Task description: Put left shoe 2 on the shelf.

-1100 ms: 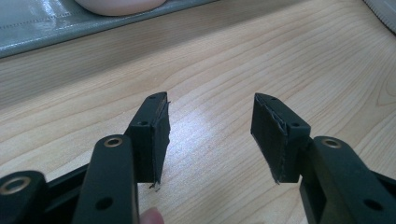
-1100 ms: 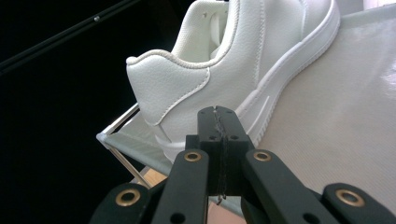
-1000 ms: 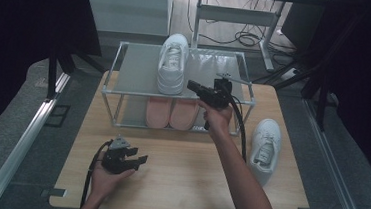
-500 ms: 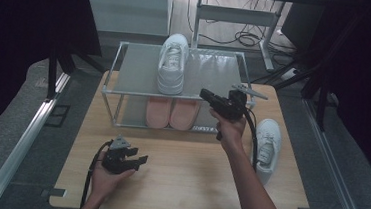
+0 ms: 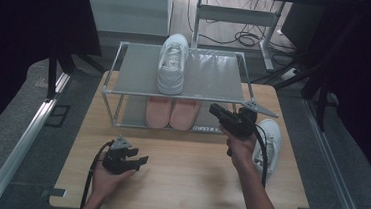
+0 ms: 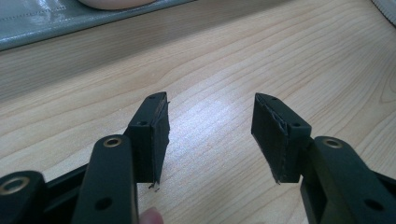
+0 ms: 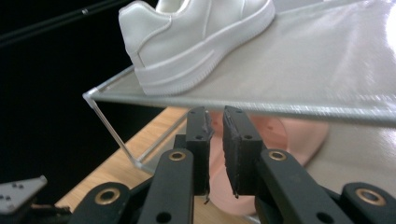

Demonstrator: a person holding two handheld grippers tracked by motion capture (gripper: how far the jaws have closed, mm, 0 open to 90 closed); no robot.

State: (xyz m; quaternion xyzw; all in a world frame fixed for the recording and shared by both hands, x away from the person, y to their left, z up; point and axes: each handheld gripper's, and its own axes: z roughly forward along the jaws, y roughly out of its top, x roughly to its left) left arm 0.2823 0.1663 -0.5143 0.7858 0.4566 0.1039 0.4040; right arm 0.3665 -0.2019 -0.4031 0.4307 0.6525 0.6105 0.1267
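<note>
Shoe rack (image 5: 224,90), two grey tiers, metal frame, on wooden bench (image 5: 183,169). No legible writing or brand marks.
Top tier: one white sneaker (image 5: 172,63), toe pointing away.
Lower tier: pink pair (image 5: 172,112), side by side.
Bench, right of rack: second white sneaker (image 5: 269,141), just beside right gripper (image 5: 218,109).
Right gripper: empty, jaws narrowly parted, just been opening.
Left gripper (image 5: 140,160): released, jaws wide, resting near bench front.

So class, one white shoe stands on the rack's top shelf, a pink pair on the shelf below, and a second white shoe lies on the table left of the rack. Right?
Not quite. The second white shoe lies on the table to the right of the rack, as the high view shows. The top white shoe and the pink pair are as you said.
</note>
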